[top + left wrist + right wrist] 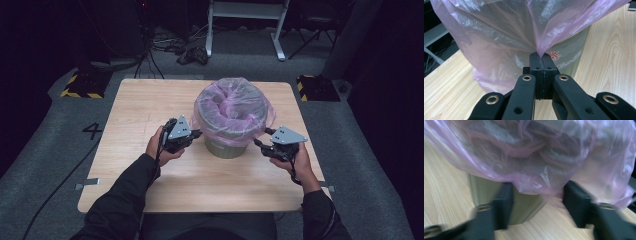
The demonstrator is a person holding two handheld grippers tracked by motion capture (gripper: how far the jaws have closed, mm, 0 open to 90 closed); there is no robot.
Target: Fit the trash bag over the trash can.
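Wooden table (150, 100): left gripper (540, 55) pinches pink bag (232, 102) over bin (225, 147); right gripper (537, 195), jaws apart, should grasp hem squarely.

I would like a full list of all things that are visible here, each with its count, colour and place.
bin: one, grey-green with printing on its side, standing near the middle of the table.
bag: one, thin pink plastic, lining the bin and folded down over its rim.
table: one, light wood, on a grey floor.
white frame: one, on the floor beyond the table.
cables: several, dark, on the floor beyond the table.
left gripper: one, black, at the bin's left side, shut on a fold of the bag.
right gripper: one, black, at the bin's right side, jaws apart below the bag's hem.
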